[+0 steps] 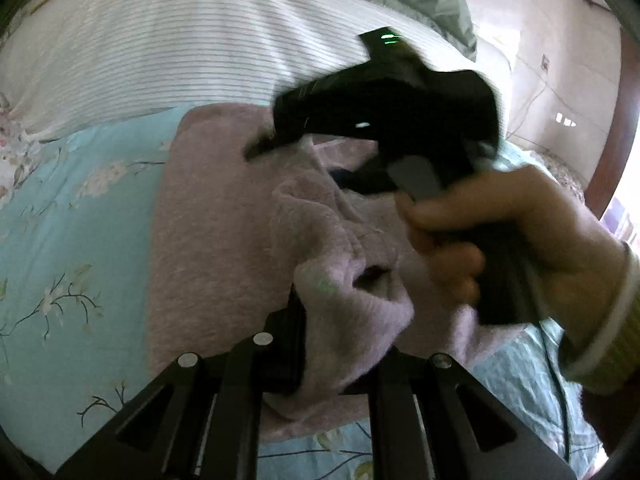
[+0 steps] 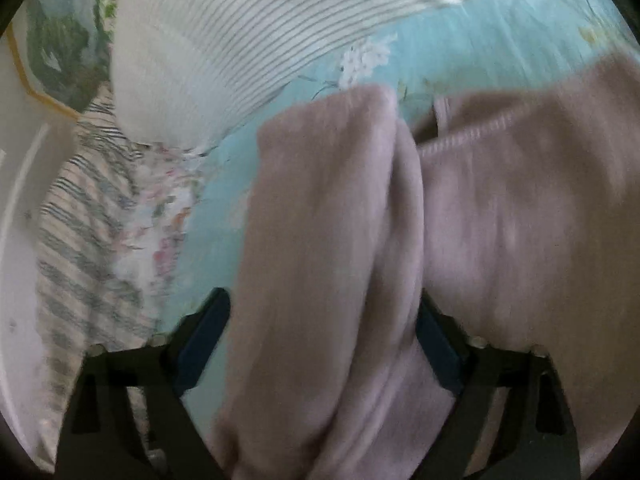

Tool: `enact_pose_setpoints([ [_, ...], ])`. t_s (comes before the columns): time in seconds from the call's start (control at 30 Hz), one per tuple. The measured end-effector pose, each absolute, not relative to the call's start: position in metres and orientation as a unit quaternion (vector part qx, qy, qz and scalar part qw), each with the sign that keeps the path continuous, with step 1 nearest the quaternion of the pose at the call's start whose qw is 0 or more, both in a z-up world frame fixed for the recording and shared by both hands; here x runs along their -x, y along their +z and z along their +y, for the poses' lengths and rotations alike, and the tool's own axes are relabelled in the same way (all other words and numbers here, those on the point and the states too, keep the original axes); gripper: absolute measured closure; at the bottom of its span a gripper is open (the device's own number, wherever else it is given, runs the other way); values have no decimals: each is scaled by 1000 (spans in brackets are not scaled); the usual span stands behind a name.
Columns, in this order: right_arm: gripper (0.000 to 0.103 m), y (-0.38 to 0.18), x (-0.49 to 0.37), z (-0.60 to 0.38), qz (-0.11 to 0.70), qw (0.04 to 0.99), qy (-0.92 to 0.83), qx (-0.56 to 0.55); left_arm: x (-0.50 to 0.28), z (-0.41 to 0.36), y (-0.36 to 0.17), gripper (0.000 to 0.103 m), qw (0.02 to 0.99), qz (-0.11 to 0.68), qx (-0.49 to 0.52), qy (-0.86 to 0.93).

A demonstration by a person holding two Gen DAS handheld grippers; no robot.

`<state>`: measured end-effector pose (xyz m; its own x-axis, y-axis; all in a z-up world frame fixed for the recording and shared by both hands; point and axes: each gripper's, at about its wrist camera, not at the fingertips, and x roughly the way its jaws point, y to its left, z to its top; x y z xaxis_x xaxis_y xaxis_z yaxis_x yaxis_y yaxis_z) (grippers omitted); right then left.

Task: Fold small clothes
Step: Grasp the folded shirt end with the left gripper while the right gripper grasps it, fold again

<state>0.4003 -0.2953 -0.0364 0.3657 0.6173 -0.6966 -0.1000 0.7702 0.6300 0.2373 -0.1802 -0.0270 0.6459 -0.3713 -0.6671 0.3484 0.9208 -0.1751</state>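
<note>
Surface: a bed, pale blue floral sheet (image 1: 80, 240), striped white pillow (image 1: 180, 40) at the far end.
Left wrist view, garment: lilac knit garment (image 1: 208, 220) lies on the sheet, long axis running away toward the pillow, its near edge bunched.
Left wrist view, left gripper (image 1: 320, 344): a thick fold fills the jaws, which look pinched on it.
Left wrist view, right gripper (image 1: 260, 148): blurred, over the garment's far part; right hand (image 1: 500, 232) on the handle; jaw state unreadable here.
Right wrist view, sheet (image 2: 460, 40): same bed beyond the knit (image 2: 320, 220).
Right wrist view, right gripper (image 2: 324, 344): jaws stand apart with a ridge of knit between; a firm pinch isn't certain.
Judgement: the left gripper is nearer the near hem, so the fold likely carries away toward the pillow.
</note>
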Motion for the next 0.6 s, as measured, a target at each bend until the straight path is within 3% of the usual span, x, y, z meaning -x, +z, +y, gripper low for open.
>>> enact_pose_setpoints([
  [0.03, 86, -35, -403, -297, 515, 788, 226, -252, -237, -181, -24, 94, 907, 370, 16, -202],
  [0.3, 87, 41, -353, -362, 406, 854, 219, -240, -216, -221, 21, 94, 892, 352, 56, -279],
  [0.6, 88, -15, -335, -431, 454, 838, 141, -267, -212, -275, -11, 94, 861, 403, 50, -307],
])
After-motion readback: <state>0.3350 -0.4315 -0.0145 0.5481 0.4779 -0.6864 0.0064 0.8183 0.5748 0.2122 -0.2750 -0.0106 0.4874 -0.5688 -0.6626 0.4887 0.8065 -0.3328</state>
